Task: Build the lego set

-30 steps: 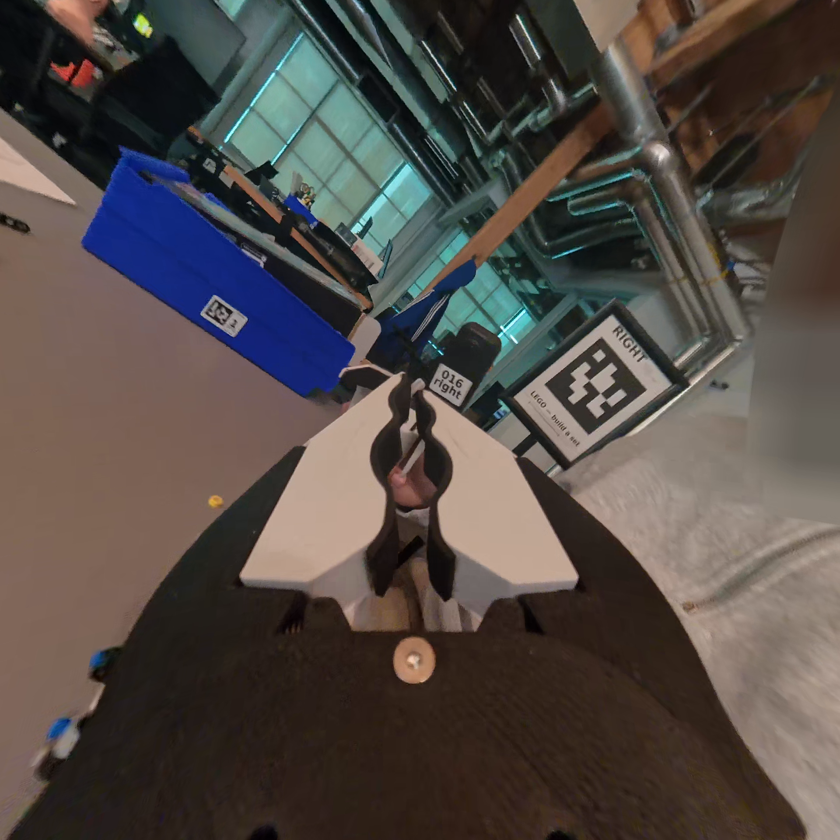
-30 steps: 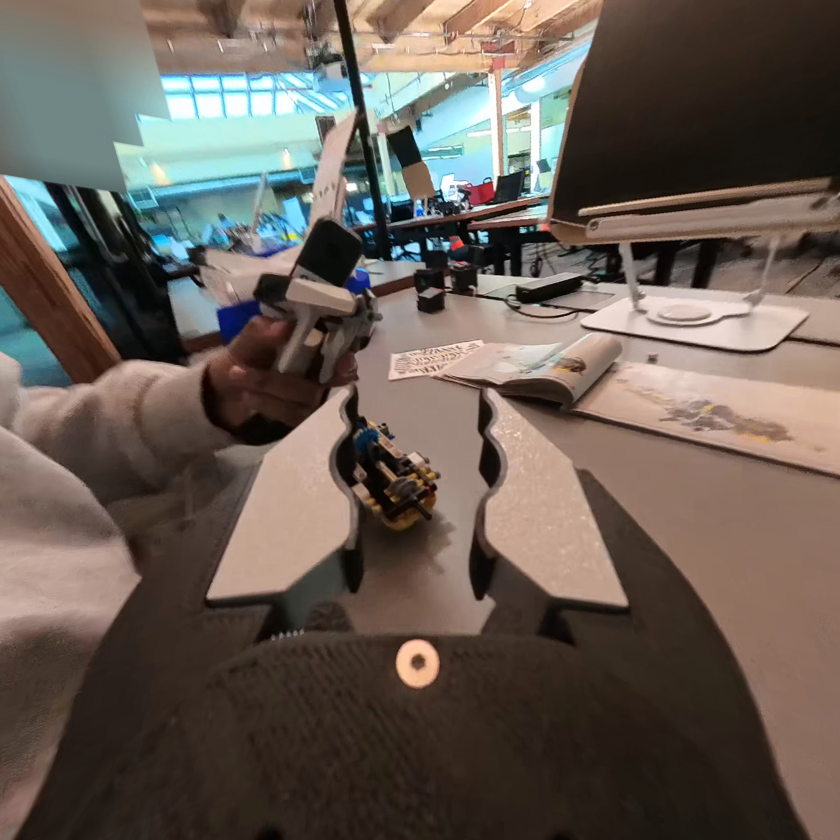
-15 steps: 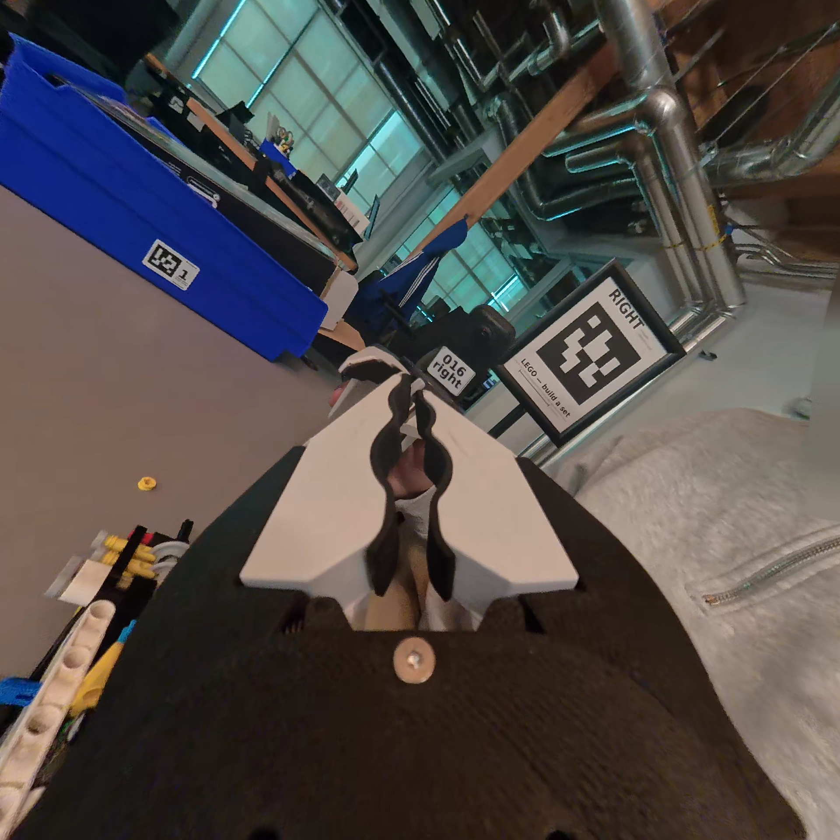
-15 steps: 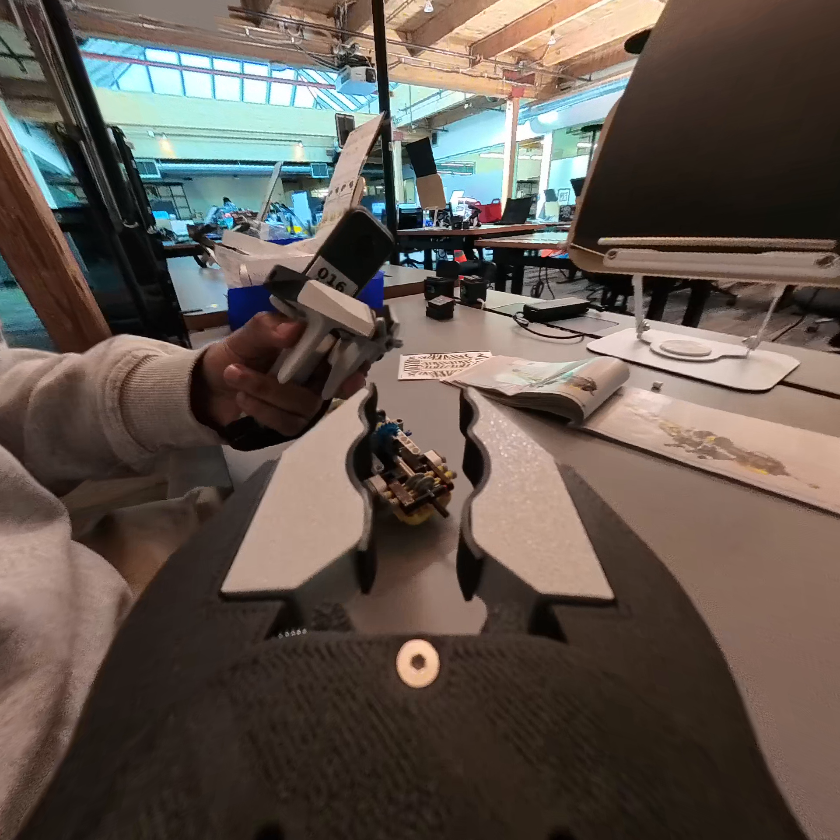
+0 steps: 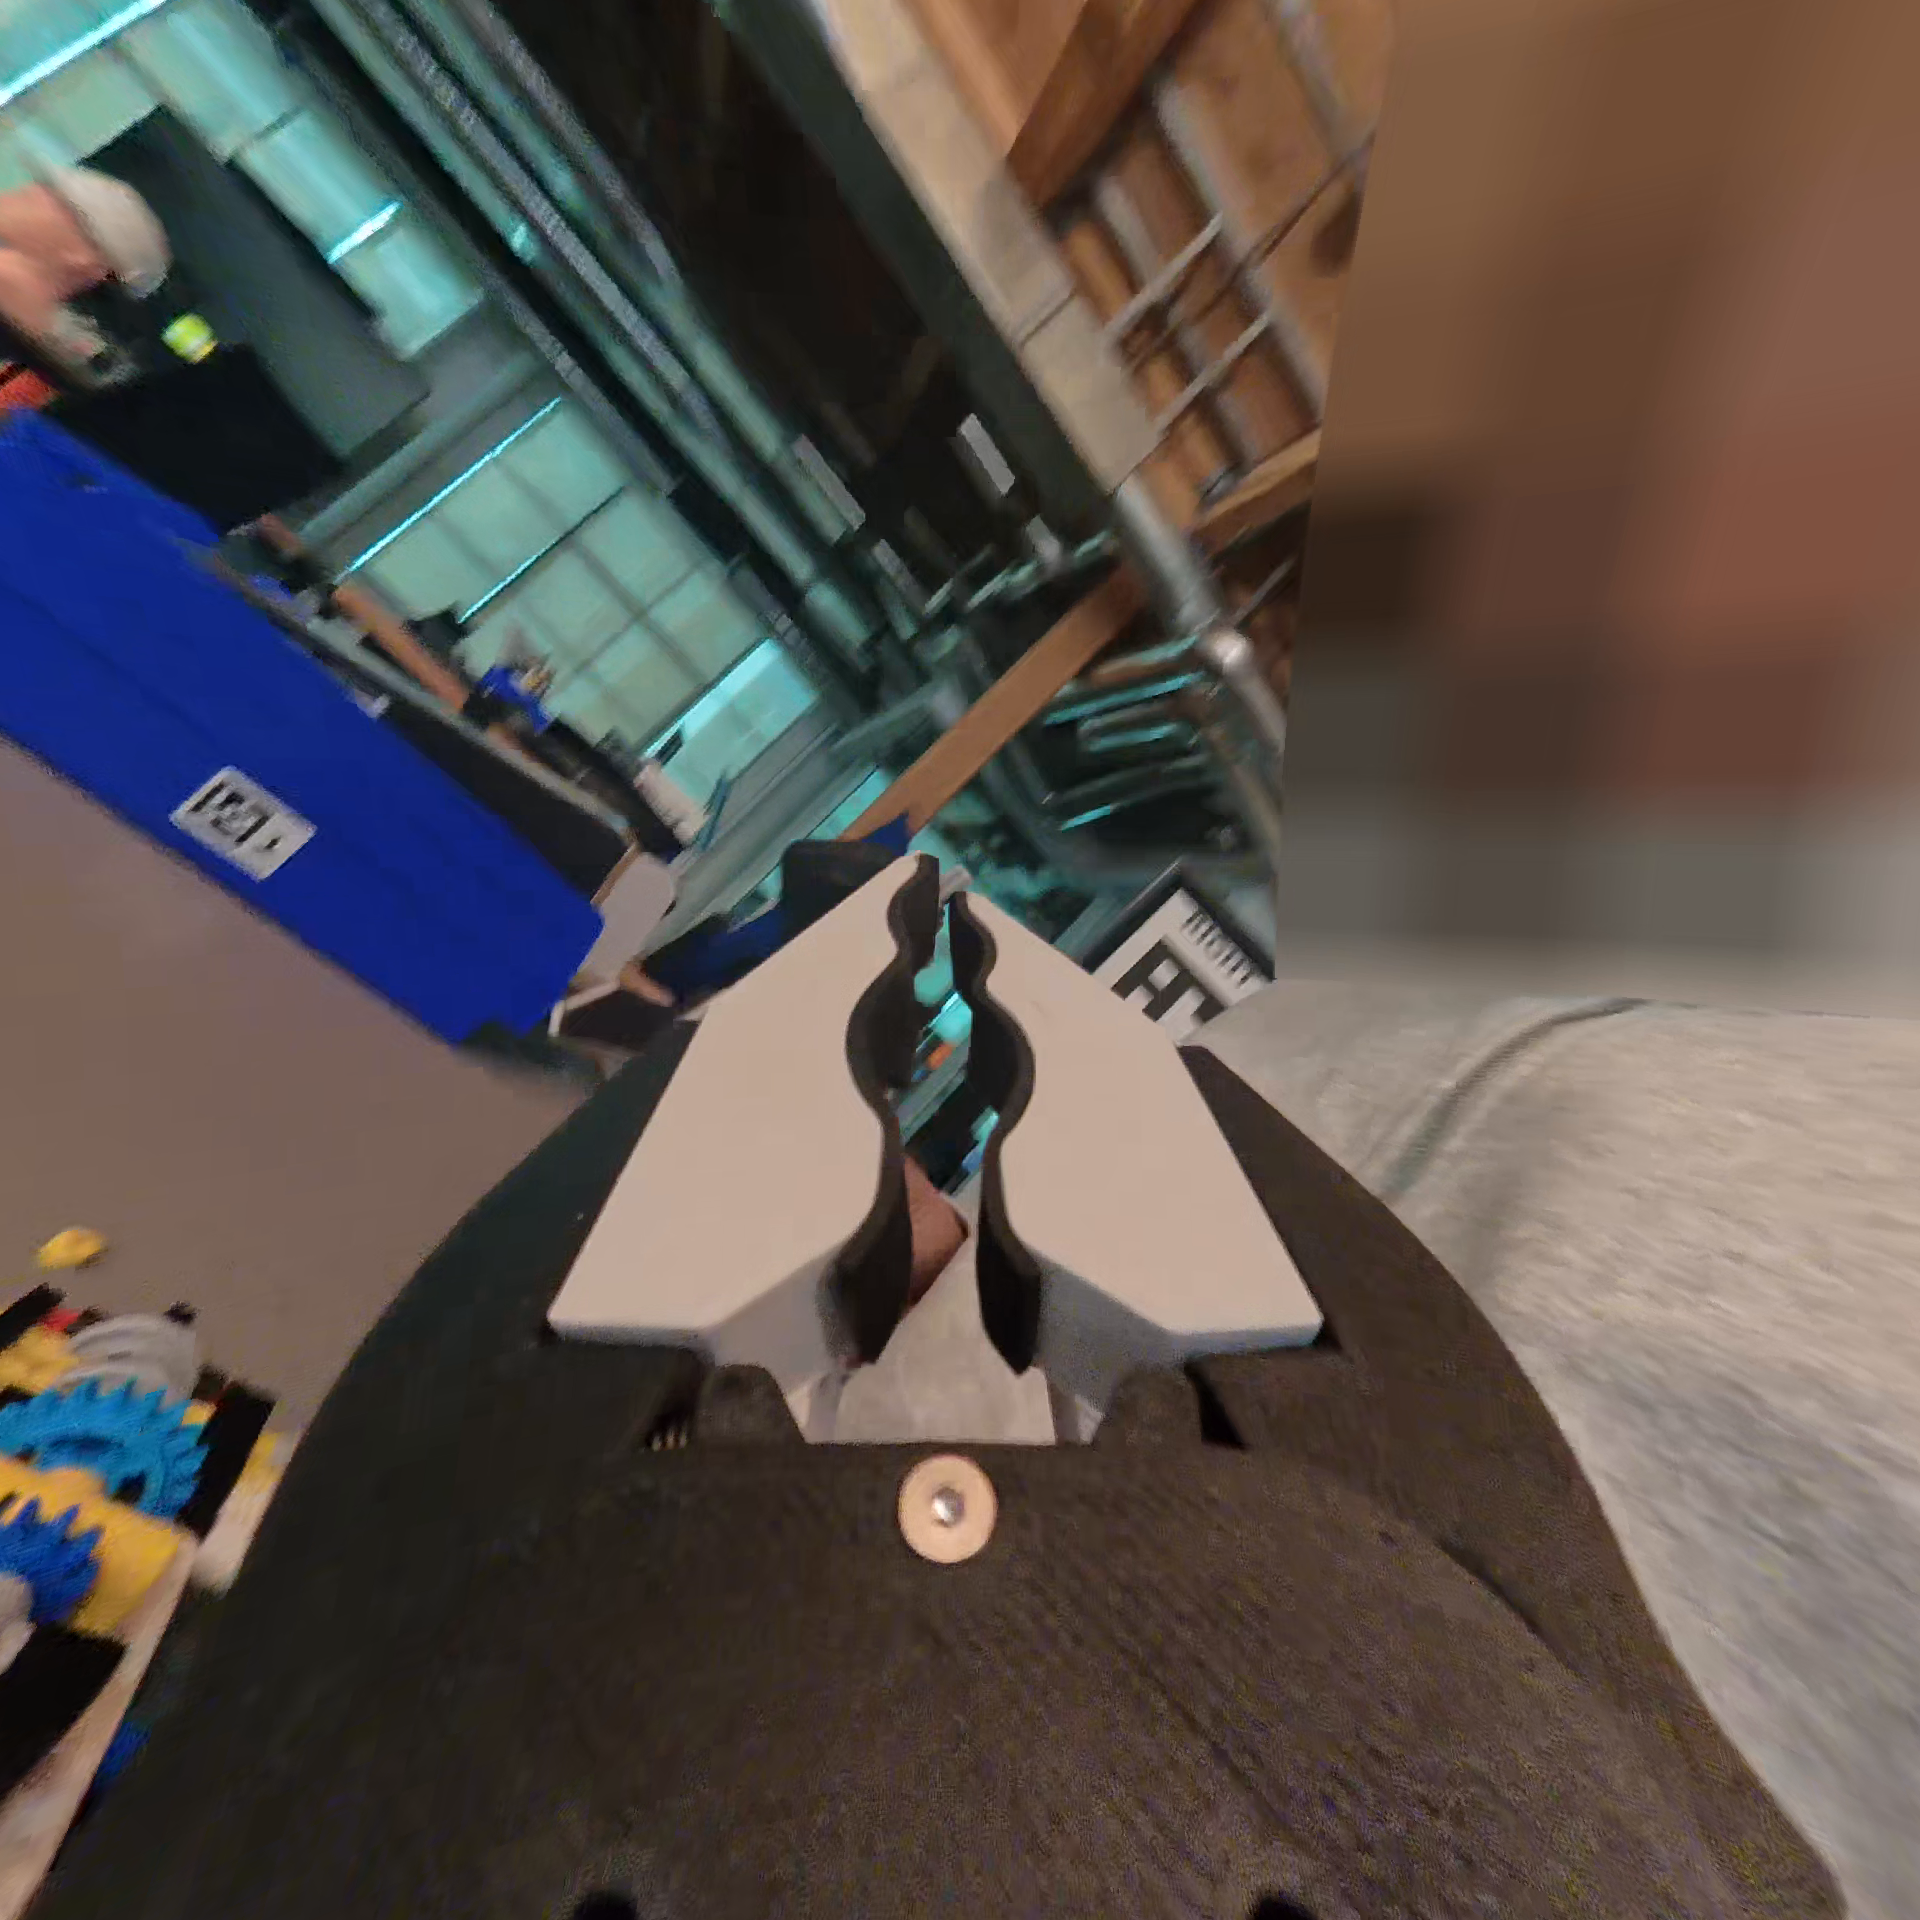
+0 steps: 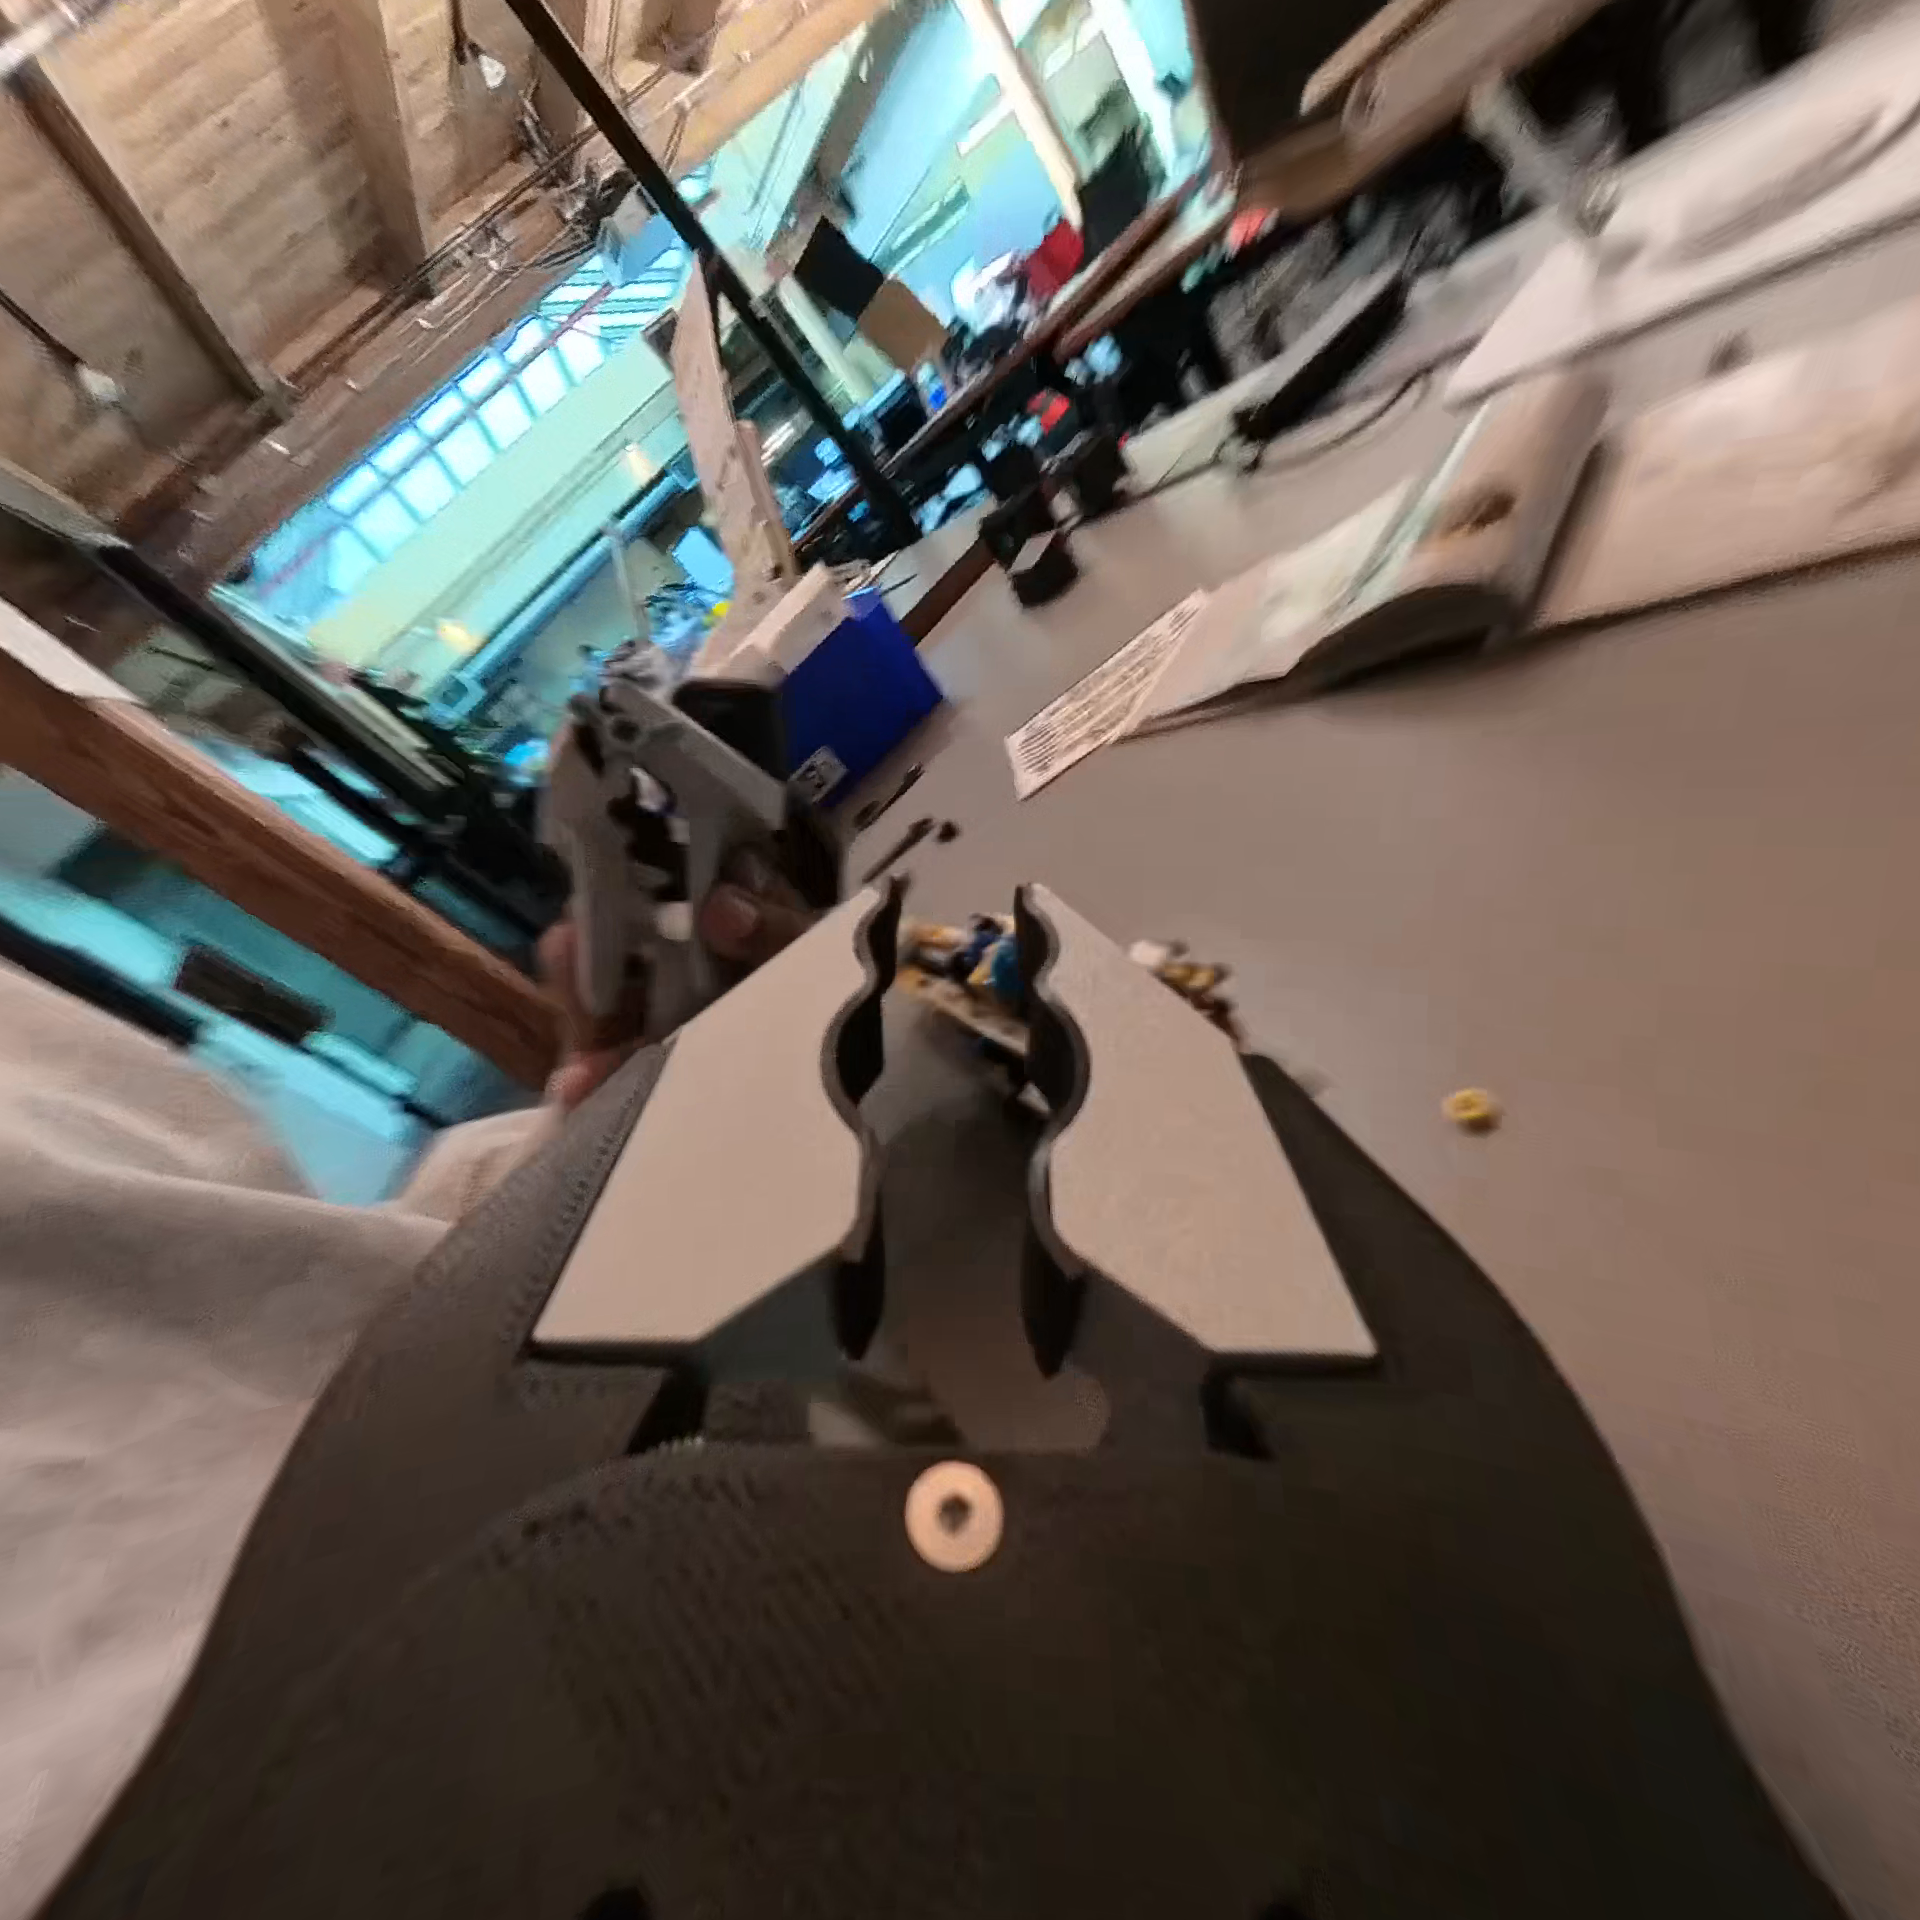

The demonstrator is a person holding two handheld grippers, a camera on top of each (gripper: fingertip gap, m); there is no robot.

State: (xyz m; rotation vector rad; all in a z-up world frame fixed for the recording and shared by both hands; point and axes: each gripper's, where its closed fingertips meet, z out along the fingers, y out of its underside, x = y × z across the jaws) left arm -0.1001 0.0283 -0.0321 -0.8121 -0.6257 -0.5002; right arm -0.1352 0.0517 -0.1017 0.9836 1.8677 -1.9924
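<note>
The partly built lego model (image 6: 971,961), yellow, blue and black, lies on the grey table (image 6: 1455,883) just beyond my right gripper's fingertips. My right gripper (image 6: 956,904) is open with a narrow gap and holds nothing. My left gripper (image 5: 940,899) is shut, raised off the table and tilted, and I see nothing between its jaws. It also shows in the right wrist view (image 6: 644,862), held in a hand left of the model. In the left wrist view the model (image 5: 94,1455) shows blue gears at the lower left, blurred.
A blue bin (image 5: 260,779) stands at the table's far side. An open instruction booklet (image 6: 1371,582) and a sticker sheet (image 6: 1091,696) lie beyond the model. A small yellow piece (image 6: 1472,1107) lies right of my right gripper. A grey sleeve (image 6: 156,1195) is at the left. The right tips stand about 11 centimetres off the small yellow piece (image 6: 1472,1107). It is also in sight in the left wrist view (image 5: 54,1235).
My right gripper has narrowed its gap, tilted and moved in on the model. My left gripper has swung, so the model has come into its lower left. Both views are now blurred.
</note>
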